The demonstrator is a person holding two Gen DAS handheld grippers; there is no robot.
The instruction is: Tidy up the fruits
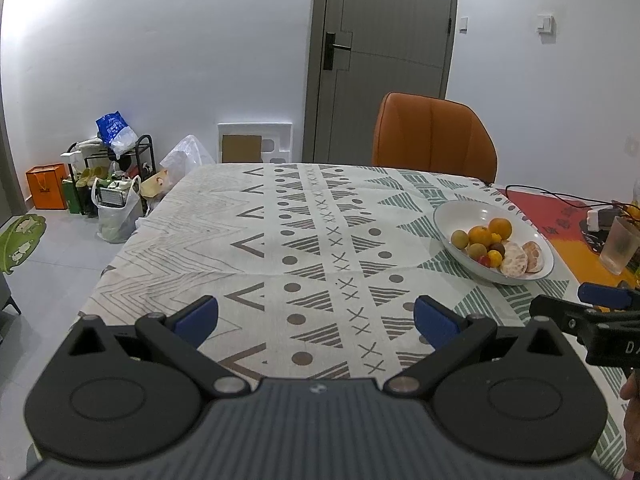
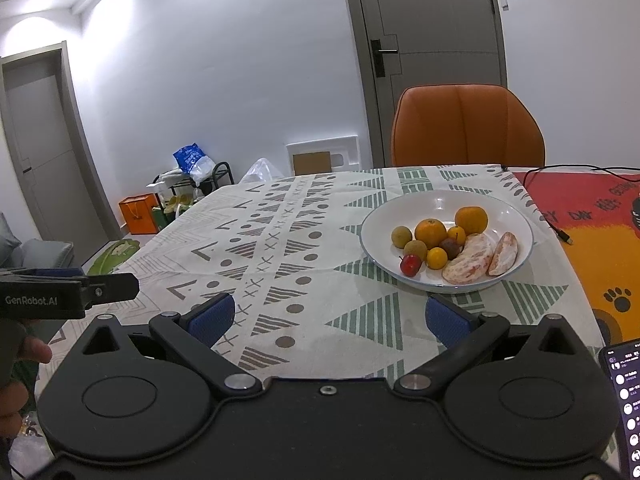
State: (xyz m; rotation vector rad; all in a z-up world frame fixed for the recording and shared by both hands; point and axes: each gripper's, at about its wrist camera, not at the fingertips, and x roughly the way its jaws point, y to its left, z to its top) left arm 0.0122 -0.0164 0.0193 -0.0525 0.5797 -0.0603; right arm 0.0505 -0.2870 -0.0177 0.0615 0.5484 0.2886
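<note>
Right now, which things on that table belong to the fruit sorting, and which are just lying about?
For the job:
white bowl
two oranges
peeled segments
small red fruit
left gripper and right gripper, jaws open, holding nothing

Lying about:
phone
black cable
plastic cup
orange chair

Orange chair (image 2: 468, 126) behind patterned tablecloth (image 2: 280, 240), grey door (image 2: 432, 40), phone (image 2: 624, 404), plastic cup (image 1: 620, 245)

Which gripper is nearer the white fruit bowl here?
Right. The right gripper hangs open just short of the white fruit bowl, which sits ahead, slightly right. The left gripper, also open, is further left, with the bowl well off to its right.
</note>
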